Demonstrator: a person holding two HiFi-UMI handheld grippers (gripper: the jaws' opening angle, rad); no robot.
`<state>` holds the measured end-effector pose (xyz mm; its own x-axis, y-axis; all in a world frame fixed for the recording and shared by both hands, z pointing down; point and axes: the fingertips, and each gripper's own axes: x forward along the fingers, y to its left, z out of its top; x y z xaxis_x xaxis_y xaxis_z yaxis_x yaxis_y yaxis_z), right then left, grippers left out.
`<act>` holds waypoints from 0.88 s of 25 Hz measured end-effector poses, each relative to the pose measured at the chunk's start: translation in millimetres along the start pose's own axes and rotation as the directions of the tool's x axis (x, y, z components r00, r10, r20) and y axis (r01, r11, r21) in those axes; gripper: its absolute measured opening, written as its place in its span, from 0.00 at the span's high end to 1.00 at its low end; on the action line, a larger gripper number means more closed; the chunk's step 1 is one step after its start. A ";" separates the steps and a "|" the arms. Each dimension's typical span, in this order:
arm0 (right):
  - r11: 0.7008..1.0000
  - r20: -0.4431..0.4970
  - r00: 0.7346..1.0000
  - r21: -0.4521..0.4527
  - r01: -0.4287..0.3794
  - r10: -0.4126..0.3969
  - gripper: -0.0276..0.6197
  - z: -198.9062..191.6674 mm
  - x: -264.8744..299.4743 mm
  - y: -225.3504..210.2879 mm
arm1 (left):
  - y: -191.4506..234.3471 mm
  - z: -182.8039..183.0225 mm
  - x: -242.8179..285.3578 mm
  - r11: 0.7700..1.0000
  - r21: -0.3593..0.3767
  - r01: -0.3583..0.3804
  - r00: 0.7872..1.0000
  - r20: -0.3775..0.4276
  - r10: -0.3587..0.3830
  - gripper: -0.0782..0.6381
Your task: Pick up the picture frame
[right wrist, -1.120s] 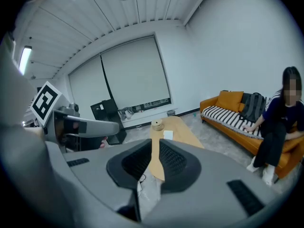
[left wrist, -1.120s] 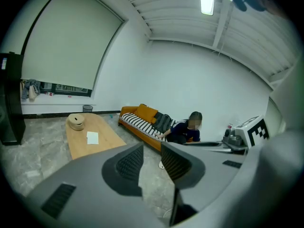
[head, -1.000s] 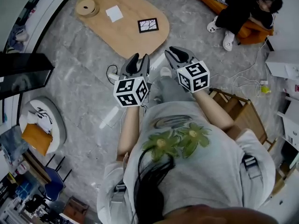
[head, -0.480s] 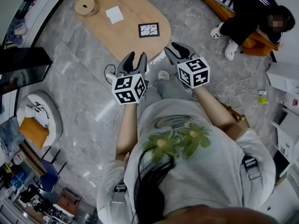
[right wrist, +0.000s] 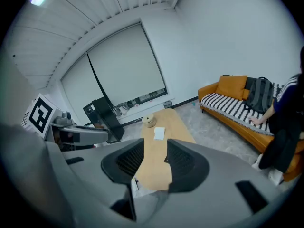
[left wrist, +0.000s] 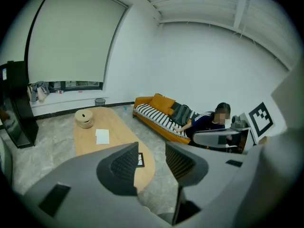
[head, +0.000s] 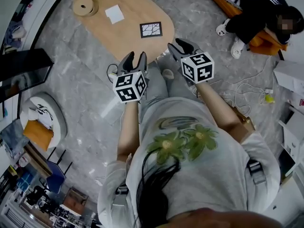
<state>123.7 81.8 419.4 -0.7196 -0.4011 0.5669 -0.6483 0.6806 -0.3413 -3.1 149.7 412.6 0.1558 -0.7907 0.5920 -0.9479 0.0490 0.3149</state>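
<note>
Grey marbled floor [head: 85, 80] filled the head view, with an oval wooden table [head: 128, 30] near the top. On it the picture frame [head: 151, 29] lay flat close to the rounded near end, apart from a white sheet [head: 114, 14] and a round woven container [head: 84, 6] further up, whose inside could not be made out. At the left a round white tub [head: 59, 122] held an orange cushion [head: 37, 134] and a patterned white cloth [head: 42, 113]. The left gripper [head: 134, 57] and the right gripper [head: 180, 43] hung short of the table's edge over open floor, well apart from the picture frame. Cables [head: 247, 87] trailed across the floor at the right.

Seen in the left gripper view, its jaws had just been opening and stood apart with nothing between the pads. The picture frame showed through the gap, far off by the table's near edge. A small dark bin [left wrist: 99, 101] stood against the wall, its contents hidden. Open floor ran between the table and an orange sofa [left wrist: 154, 110].

The right gripper view showed jaws that had likewise just been opening, apart and empty, aimed along the table, with open floor on both sides of it.
</note>
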 end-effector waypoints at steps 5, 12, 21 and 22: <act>1.000 -0.044 0.999 0.008 0.016 -0.016 0.75 3.4 17.5 -8.1 | 6.5 9.0 24.1 0.999 0.027 0.023 0.999 -0.048 -0.022 0.65; 0.998 -0.080 0.996 0.042 0.037 -0.034 0.75 13.4 47.3 -21.5 | 22.6 26.2 55.1 0.998 0.043 0.053 0.994 -0.096 -0.048 0.65; 0.997 -0.108 0.993 0.058 0.057 -0.051 0.75 25.5 78.5 -27.4 | 49.0 42.3 81.6 0.997 0.035 0.073 0.990 -0.122 -0.068 0.65; 0.996 -0.109 0.993 0.060 0.060 -0.054 0.75 27.6 82.0 -29.0 | 51.3 44.7 85.2 0.996 0.038 0.077 0.990 -0.125 -0.071 0.65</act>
<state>76.6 12.2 455.0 -0.6524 -0.3678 0.6626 -0.7042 0.6173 -0.3507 -50.8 57.6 446.1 0.2566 -0.7096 0.6562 -0.9430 -0.0348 0.3311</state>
